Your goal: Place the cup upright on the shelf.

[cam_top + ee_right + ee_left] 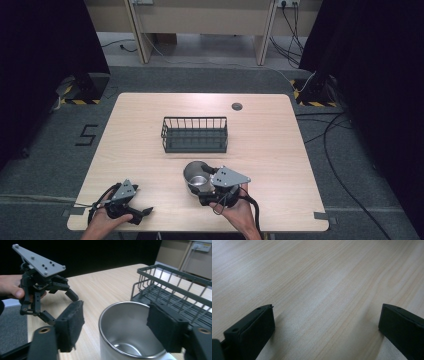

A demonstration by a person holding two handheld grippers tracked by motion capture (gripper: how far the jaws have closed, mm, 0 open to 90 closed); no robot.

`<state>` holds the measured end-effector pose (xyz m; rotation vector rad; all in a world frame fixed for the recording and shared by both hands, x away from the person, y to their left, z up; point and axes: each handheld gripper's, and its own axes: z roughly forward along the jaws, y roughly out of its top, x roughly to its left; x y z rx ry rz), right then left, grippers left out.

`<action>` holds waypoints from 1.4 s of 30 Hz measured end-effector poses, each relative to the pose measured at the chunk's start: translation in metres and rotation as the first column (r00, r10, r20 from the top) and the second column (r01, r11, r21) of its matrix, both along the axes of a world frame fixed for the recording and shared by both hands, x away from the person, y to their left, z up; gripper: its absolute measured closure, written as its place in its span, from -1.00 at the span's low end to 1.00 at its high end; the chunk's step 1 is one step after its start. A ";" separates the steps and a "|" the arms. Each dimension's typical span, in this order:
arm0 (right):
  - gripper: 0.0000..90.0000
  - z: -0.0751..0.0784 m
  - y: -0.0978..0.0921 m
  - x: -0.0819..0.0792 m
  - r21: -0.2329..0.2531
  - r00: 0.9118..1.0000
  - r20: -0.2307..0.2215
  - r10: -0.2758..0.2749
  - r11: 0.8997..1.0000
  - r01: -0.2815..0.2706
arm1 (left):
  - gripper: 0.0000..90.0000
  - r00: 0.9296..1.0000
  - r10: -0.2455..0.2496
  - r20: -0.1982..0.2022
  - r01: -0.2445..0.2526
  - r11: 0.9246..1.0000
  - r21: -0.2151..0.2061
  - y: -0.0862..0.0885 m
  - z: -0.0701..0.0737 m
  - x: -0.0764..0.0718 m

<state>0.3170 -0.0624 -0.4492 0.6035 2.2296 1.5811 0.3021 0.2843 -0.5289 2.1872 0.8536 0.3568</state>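
Note:
A shiny steel cup point(197, 177) stands upright and empty on the wooden table point(265, 135), near its front edge. In the right gripper view the cup point(125, 322) sits between my right gripper's point(117, 327) jaws. The right pad is at the cup's rim and the left pad stands clear of it, so the gripper is open. From above, my right gripper point(202, 189) reaches the cup from the front right. My left gripper point(142, 214) rests at the front left corner, open over bare wood point(325, 320).
A dark wire basket point(195, 134) stands empty at the table's centre, just behind the cup, and shows to the right of the cup point(175, 290). A round cable grommet point(237, 106) sits near the far edge. Black curtains flank the table.

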 end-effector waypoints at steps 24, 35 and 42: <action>-0.70 -0.019 -0.004 0.011 -0.028 0.997 -0.017 -0.072 0.997 0.071 | -1.00 1.000 0.000 0.000 0.000 1.000 -0.001 0.000 0.000 0.000; -0.90 -0.026 0.011 0.029 -0.013 0.997 -0.064 -0.050 0.999 0.049 | -1.00 1.000 0.000 0.000 0.000 1.000 0.000 0.000 0.000 0.000; -0.92 -0.026 0.017 0.034 -0.045 0.997 -0.068 -0.044 0.998 0.041 | -1.00 1.000 -0.001 0.000 0.001 1.000 0.001 0.000 0.000 0.000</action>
